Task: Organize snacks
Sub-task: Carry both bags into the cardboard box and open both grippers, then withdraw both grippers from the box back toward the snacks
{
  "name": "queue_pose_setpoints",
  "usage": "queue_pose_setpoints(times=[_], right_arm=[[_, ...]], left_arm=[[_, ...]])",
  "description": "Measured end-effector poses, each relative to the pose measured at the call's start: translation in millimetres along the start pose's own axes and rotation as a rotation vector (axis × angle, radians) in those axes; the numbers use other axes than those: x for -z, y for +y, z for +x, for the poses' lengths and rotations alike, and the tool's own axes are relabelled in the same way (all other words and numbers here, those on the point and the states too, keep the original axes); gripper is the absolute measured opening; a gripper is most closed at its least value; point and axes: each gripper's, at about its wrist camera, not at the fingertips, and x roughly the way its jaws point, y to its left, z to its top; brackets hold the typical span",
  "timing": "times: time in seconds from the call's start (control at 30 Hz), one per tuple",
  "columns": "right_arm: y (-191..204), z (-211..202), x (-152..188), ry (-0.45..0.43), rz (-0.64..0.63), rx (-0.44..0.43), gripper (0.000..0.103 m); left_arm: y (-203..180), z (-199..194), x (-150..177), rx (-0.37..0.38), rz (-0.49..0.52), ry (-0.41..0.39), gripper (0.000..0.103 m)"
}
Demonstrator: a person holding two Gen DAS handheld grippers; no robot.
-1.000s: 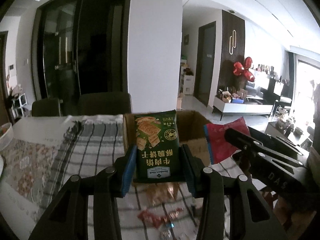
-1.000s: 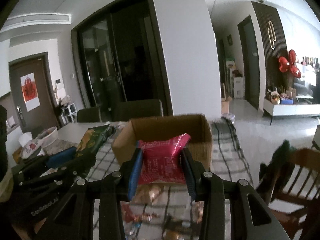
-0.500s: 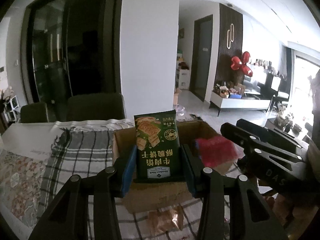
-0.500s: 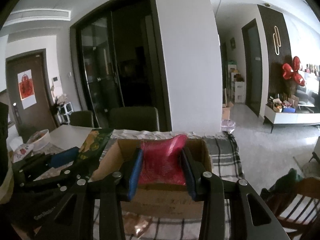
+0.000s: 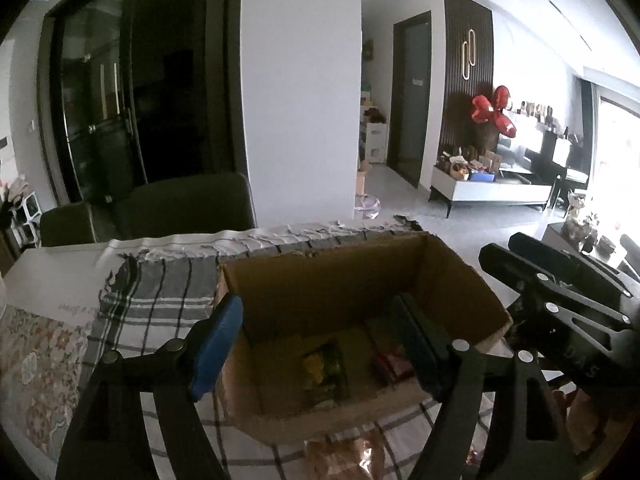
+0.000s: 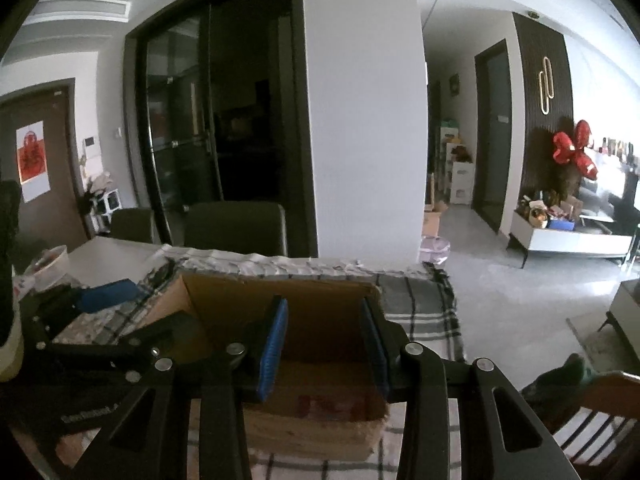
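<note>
An open cardboard box (image 5: 352, 276) stands on the checked cloth. In the left wrist view my left gripper (image 5: 318, 308) hangs over it with its jaws opening wide and nothing between the blue pads. The green cracker pack (image 5: 324, 368) lies on the box floor beneath it. A red packet (image 5: 392, 364) lies to its right. In the right wrist view my right gripper (image 6: 324, 308) is over the same box (image 6: 240, 300), pads apart with nothing between them. The red packet (image 6: 332, 400) shows blurred below them. The right gripper's body (image 5: 560, 308) reaches in from the right.
A loose orange snack bag (image 5: 344, 456) lies on the checked cloth (image 5: 160, 304) in front of the box. Dark chairs (image 5: 188, 208) stand behind the table, a wooden chair (image 6: 600, 412) at the right. A bowl (image 6: 48, 264) sits far left.
Both grippers moved forward over the box. The left jaws spread and the green cracker pack dropped into the box. The red packet left the right pads and lies in the box.
</note>
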Motion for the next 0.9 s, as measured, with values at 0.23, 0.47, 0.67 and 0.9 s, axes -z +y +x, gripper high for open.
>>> queue_pose_setpoints(times=[0.23, 0.47, 0.67, 0.9], right_arm=[[1, -25, 11, -0.013, 0.009, -0.018, 0.042], [6, -64, 23, -0.033, 0.020, -0.035, 0.050], [14, -92, 32, -0.048, 0.020, -0.039, 0.060], [25, -114, 49, -0.037, -0.007, -0.042, 0.060]], left_arm=[[-4, -36, 12, -0.015, 0.016, -0.051, 0.083], [-10, -85, 28, -0.059, 0.045, -0.133, 0.087], [-10, -112, 46, -0.065, 0.062, -0.142, 0.089], [-8, -127, 74, -0.050, 0.026, -0.087, 0.092]])
